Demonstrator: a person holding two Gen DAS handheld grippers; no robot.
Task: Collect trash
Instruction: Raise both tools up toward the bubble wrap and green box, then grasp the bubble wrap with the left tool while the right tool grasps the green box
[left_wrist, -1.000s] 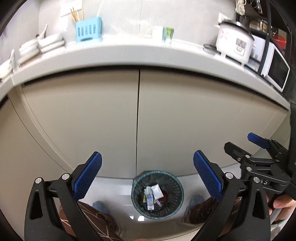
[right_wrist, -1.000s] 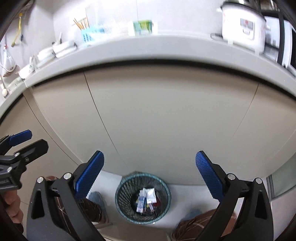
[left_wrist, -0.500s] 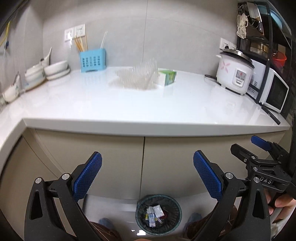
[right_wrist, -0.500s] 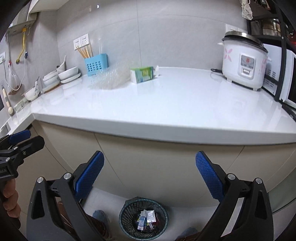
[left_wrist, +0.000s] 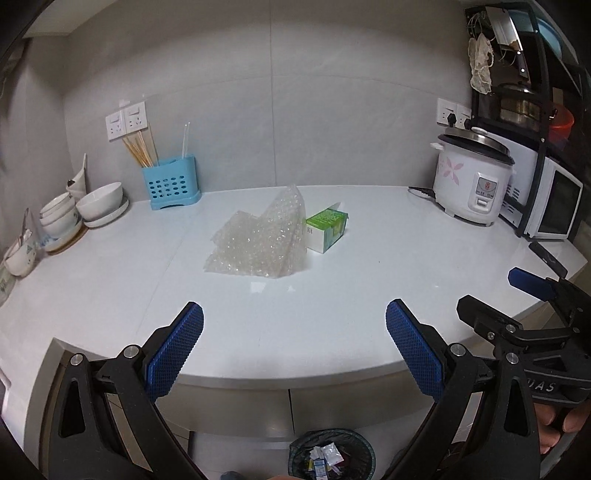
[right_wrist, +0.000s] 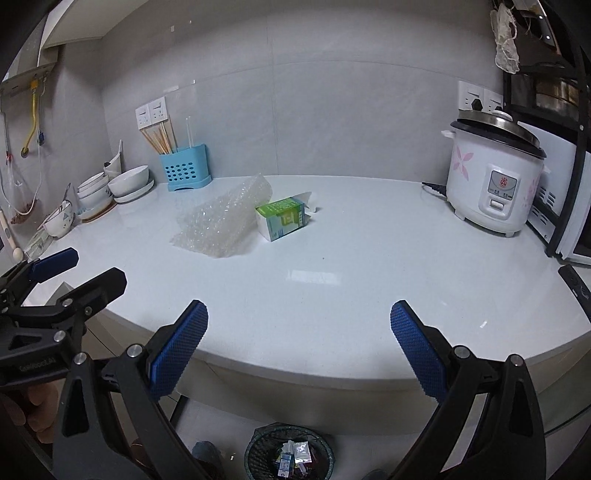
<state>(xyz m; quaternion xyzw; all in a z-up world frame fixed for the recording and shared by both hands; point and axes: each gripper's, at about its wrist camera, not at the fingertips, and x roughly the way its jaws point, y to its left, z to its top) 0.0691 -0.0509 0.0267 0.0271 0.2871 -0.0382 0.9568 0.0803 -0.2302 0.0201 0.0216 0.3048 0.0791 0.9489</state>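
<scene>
A crumpled sheet of clear bubble wrap (left_wrist: 260, 242) (right_wrist: 221, 223) lies mid-counter. A green and white carton (left_wrist: 327, 229) (right_wrist: 284, 222) lies on its side just right of it, touching or nearly so. A dark mesh trash bin (left_wrist: 332, 458) (right_wrist: 290, 456) with wrappers inside stands on the floor below the counter edge. My left gripper (left_wrist: 295, 350) is open and empty, above the counter's front edge. My right gripper (right_wrist: 299, 350) is open and empty, beside it to the right; it also shows in the left wrist view (left_wrist: 517, 321).
The white counter (left_wrist: 332, 314) holds a blue utensil holder (left_wrist: 171, 186), stacked white bowls (left_wrist: 85, 210) at the left, a white rice cooker (left_wrist: 472, 179) and a microwave (left_wrist: 550, 203) at the right. A dark rack stands above the microwave. Cabinet doors lie under the counter.
Both grippers have risen from facing the cabinet doors and bin to above the counter's front edge. The bubble wrap and carton are now in full view. Both stay open.
</scene>
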